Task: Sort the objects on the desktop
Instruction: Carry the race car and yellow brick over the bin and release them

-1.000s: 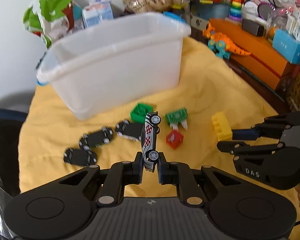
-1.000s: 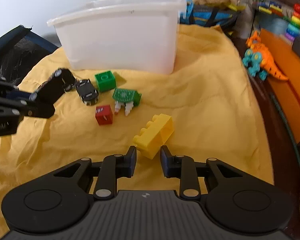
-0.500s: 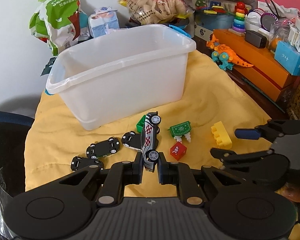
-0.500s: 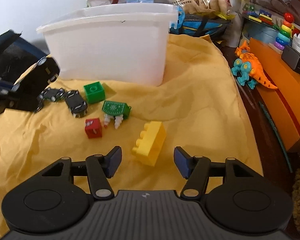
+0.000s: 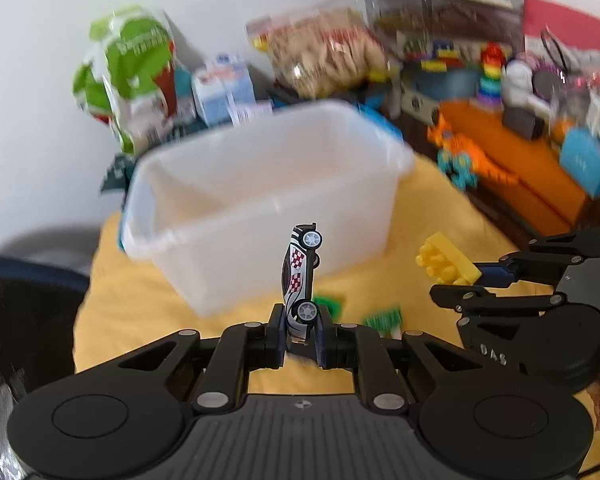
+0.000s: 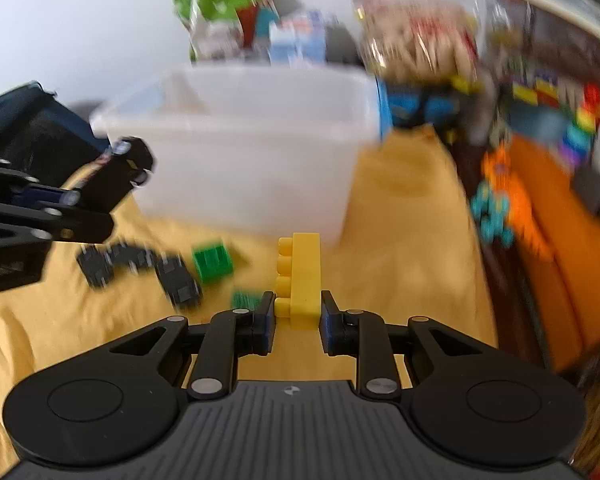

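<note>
My left gripper (image 5: 299,330) is shut on a white toy car (image 5: 300,276) with red checks, held nose up above the yellow cloth (image 5: 140,304), in front of the white plastic bin (image 5: 260,200). My right gripper (image 6: 296,314) is shut on a yellow building block (image 6: 300,276), lifted off the cloth; block and gripper also show in the left wrist view (image 5: 448,260). The bin (image 6: 252,160) stands ahead of both. Several black toy cars (image 6: 140,266), a green block (image 6: 212,260) and a green toothed piece (image 6: 246,300) lie on the cloth. Both views are blurred.
Snack bags (image 5: 128,68) and cartons (image 5: 224,88) stand behind the bin. An orange dinosaur toy (image 5: 468,156) and orange boxes (image 5: 540,184) with clutter are at the right. A dark chair (image 6: 32,132) is at the left edge.
My right gripper has shut on the yellow block and lifted it. Both grippers have risen and moved toward the bin, the left still holding the car.
</note>
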A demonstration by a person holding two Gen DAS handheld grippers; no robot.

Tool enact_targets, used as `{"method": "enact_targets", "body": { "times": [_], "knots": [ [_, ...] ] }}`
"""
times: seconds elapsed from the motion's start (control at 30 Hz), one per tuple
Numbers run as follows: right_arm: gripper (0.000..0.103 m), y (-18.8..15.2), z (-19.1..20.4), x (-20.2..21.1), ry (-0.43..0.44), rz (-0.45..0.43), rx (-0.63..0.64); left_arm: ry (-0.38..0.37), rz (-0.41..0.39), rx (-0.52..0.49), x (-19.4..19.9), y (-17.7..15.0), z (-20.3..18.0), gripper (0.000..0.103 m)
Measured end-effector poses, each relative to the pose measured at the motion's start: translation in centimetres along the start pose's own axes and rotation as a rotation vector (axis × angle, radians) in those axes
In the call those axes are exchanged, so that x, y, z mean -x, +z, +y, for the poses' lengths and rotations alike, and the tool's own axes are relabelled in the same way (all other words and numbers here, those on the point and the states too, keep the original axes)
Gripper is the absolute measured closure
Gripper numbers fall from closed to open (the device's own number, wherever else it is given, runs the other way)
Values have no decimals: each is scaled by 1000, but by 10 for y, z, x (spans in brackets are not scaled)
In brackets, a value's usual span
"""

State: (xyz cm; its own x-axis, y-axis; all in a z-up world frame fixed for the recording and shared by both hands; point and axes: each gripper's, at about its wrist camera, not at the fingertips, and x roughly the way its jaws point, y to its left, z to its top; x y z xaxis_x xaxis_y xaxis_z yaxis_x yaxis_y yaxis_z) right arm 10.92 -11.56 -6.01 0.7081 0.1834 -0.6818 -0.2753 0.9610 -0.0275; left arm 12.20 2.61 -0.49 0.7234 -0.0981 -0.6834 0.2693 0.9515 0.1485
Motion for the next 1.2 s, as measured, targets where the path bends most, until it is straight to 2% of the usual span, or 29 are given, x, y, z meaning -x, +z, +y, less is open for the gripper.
{"method": "enact_targets", "body": {
  "times": [0.27, 0.43, 0.83, 1.2],
  "knots": [
    [78, 79, -1, 9, 16, -109, 13, 47, -107, 7, 6, 70, 24, 86],
    [78, 106, -6, -12, 20, -94, 2, 64, -88, 29, -20, 93, 38, 86],
    [78, 120, -8, -55, 38, -28, -17, 88, 5, 34, -76, 93, 53, 86],
    [78, 119, -3, -76, 42, 10, -1, 101, 40, 35, -94, 92, 62, 86]
  ]
}}
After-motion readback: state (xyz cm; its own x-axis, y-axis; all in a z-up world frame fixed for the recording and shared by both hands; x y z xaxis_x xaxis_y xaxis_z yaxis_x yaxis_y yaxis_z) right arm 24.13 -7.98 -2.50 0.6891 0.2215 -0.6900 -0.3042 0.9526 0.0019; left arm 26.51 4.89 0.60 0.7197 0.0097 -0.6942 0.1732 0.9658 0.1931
